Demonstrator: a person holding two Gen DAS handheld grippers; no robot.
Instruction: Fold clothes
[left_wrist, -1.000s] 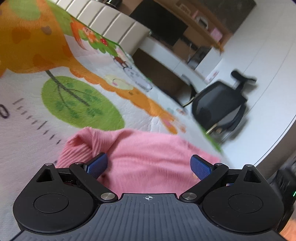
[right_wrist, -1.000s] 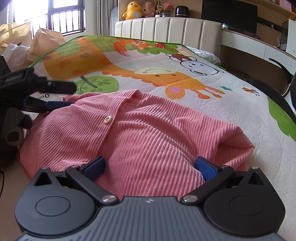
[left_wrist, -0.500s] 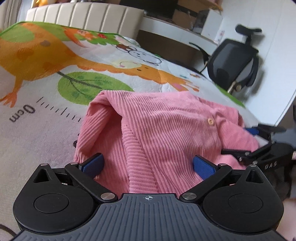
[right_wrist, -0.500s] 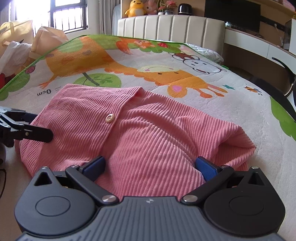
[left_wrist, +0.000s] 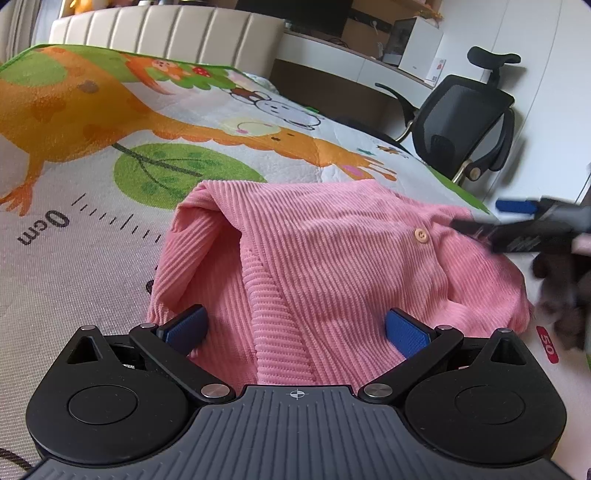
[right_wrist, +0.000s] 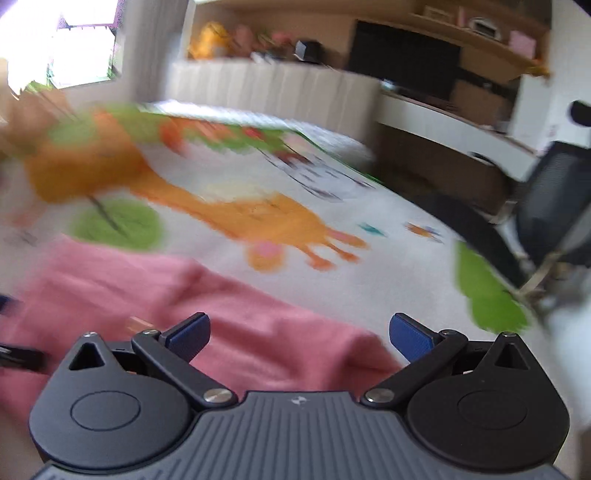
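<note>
My right gripper (right_wrist: 299, 334) has swung up off the pink ribbed knit cardigan (left_wrist: 332, 258), blurring its view. Both my grippers gape empty; my left gripper (left_wrist: 295, 328) hovers over the hem.

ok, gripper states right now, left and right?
Left gripper: open, holding nothing, pink top lies between its fingers.
Right gripper: open, holding nothing, view motion-blurred.

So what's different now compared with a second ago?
The right gripper has swung up and rightward, blurring its view. The left gripper turned to face the pink cardigan. Both stayed open; the cardigan stayed folded on the mat.
</note>
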